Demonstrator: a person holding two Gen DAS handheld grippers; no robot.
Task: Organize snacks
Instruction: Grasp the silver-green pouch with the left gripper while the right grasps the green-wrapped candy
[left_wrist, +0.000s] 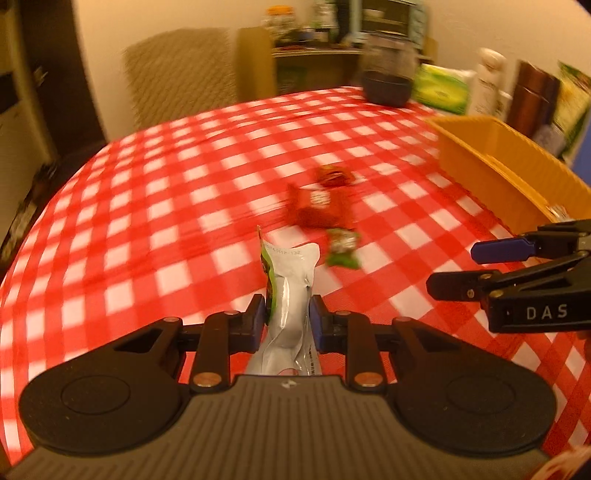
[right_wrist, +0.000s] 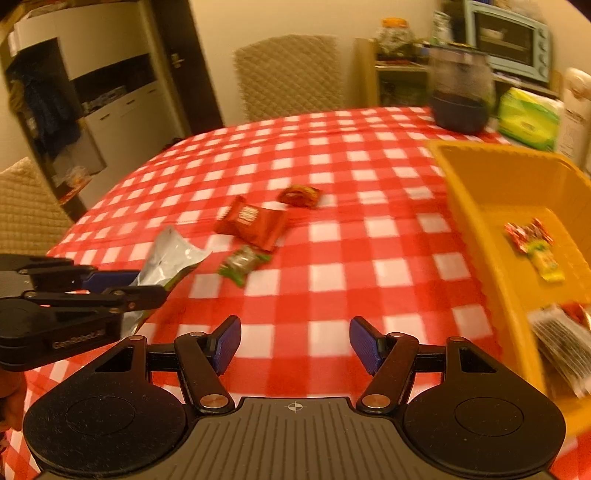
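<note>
Left gripper (left_wrist: 288, 314) clamped on silver snack pouch (left_wrist: 291, 291); right gripper (right_wrist: 295, 345) half-open, empty (yellow bin (right_wrist: 480, 206) at 2 o'clock).

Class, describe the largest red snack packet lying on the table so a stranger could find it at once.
Start at the red-and-white checked tablecloth, left of the yellow plastic bin. Three loose snacks lie together mid-table; the flat red rectangular packet is the middle one, bigger than the small round red wrapper behind and green-ended sweet in front.
</note>
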